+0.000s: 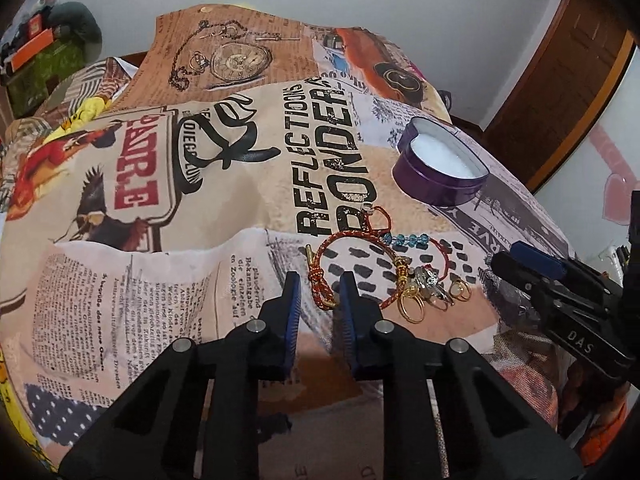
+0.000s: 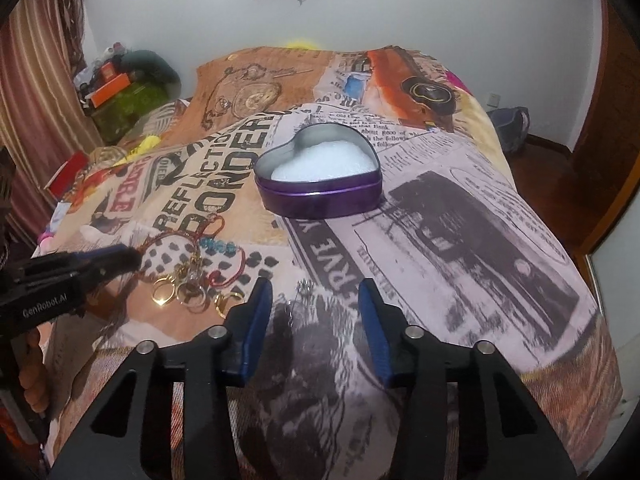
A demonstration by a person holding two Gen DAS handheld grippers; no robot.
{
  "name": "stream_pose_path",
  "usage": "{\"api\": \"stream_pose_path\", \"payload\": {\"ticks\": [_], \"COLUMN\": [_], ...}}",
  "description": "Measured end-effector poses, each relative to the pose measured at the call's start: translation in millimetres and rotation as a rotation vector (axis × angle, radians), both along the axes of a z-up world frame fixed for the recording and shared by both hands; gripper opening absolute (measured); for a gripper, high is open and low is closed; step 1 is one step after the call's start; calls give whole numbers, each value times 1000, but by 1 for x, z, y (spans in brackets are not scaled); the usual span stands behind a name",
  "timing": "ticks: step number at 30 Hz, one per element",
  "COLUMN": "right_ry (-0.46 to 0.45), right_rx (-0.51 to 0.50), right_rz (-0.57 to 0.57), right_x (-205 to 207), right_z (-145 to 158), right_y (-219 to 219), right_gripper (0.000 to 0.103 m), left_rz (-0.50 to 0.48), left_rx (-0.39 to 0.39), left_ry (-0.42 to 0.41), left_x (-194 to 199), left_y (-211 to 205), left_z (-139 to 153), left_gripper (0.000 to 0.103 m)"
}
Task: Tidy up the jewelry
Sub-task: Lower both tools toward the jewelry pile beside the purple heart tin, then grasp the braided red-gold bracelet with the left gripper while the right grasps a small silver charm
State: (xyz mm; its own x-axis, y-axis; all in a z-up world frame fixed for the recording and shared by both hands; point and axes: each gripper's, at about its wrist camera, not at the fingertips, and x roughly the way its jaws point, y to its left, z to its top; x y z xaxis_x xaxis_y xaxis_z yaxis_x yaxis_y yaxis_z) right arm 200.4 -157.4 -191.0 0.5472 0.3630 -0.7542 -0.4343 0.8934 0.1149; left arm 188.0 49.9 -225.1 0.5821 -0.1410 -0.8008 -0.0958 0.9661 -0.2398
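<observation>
Blue-padded fingers of the left gripper point(image 1: 320, 286) fill the bottom centre of the left wrist view, jaws narrowed to a slim gap around the knotted end of a red-and-gold cord bracelet point(image 1: 320, 280); whether the pads press on it cannot be told. Just right of them lie gold rings point(image 1: 414, 308) and a strand of blue beads point(image 1: 408, 240) on the printed bedspread point(image 1: 160, 240). At the bottom of the right wrist view, the right gripper point(image 2: 316, 294) stands partly open with a small silvery earring point(image 2: 302, 288) lying between its fingers, not touched. Farther up the bedspread, near the centre, sits an open purple heart-shaped tin point(image 2: 320, 192) with white padding inside, well apart from the jewelry.
</observation>
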Motion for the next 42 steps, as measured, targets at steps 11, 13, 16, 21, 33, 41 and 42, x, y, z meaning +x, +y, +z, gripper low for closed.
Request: {"api": "stream_pose_path", "payload": {"ticks": [11,13,16,21,33,41,42], "right_ry": [33,25,9,-17,-103,-157,-161], "right_rx": [-15,-8,0,18,65,80,80], "right_rz": [32,35,32,25,-12,-22,-25], "right_x": [7,6,2,-5,-11,-10,-9], "right_z": [-10,-8,-2,11,48,65,66], "right_y": [9,8,6,6,0,2,3], "right_gripper": [10,10,10,10,10,10,10], "left_rz": [8,8,-4,-14,-15,-19,-21], "left_rx": [0,15,32,92,101,134,129], "left_ry": [-11,-20,-48,-105,-231,-302,-304], "left_x": [1,0,-4,-11,-11,-3,0], "left_y": [2,0,-3,-11,-16,-27,-27], "left_z": [-5,-2,7,27,75,95,96], "left_gripper": [7,6,6,6,6,6,6]}}
